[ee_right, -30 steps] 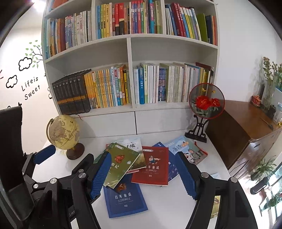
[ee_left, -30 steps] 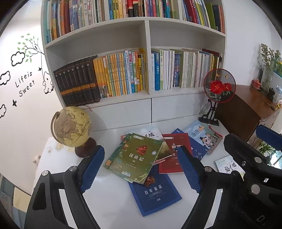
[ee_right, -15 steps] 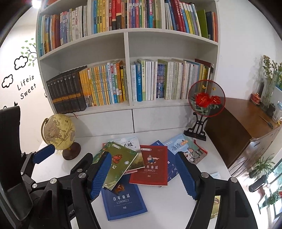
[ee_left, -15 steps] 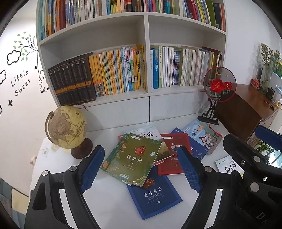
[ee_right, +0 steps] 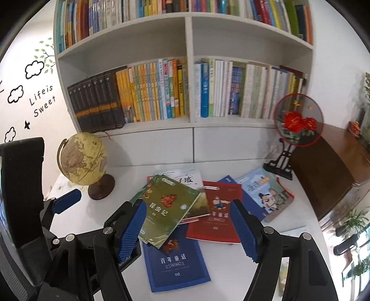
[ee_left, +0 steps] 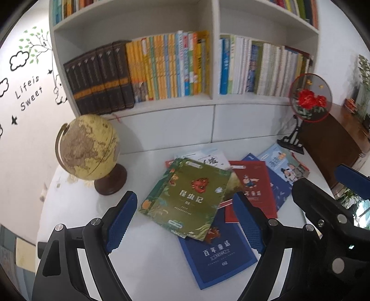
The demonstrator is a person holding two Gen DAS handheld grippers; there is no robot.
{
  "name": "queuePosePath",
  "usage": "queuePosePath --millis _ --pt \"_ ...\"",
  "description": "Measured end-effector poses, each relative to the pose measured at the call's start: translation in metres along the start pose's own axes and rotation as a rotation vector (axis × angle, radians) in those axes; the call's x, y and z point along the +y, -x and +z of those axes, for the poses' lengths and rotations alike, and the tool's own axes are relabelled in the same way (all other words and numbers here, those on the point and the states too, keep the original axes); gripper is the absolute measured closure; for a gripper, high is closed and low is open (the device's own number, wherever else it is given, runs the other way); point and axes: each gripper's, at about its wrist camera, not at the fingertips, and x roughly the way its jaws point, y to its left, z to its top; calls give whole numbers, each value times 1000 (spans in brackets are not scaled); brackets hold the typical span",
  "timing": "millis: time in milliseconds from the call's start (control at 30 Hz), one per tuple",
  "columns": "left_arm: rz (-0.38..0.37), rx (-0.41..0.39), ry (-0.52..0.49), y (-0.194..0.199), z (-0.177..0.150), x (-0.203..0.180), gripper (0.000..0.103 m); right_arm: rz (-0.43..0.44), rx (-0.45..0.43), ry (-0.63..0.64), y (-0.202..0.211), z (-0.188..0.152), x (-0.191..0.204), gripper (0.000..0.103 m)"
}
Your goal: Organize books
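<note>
Left wrist view: ahead of the empty, wide-open left tool [ee_left: 185,222], the flat green rectangular paperback book [ee_left: 187,199] lay on the white desk [ee_left: 76,208], long axis tilted toward the upper right.

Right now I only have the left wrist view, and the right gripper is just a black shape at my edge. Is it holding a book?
Observer: No. The right gripper is open and empty, above the green book and red book.
Operator: Any book outside that pile?
Observer: Yes, a pale book lies apart near the table's right edge, mostly hidden behind the right gripper's finger.
Operator: Is there room on the top shelf?
Observer: The top shelf looks packed with upright books as far as the frame shows.
</note>
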Motion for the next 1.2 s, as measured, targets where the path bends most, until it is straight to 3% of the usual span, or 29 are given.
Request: queuePosePath --millis 367,567,933,1067,1200 --pt "47 39 -15 -43 -5 22 20 25 70 1 -54 -4 9 30" --pt "44 88 -30 -89 -14 49 20 32 148 -44 -101 -22 4 30" --pt "-135 216 -73 -200 -28 74 20 93 319 -169 -209 -72 -3 30" --pt "-208 268 -42 -235 -28 81 20 117 386 -224 -242 -88 -5 32" --pt "-200 304 -61 -262 -31 80 20 120 429 -254 -262 -98 -6 33"
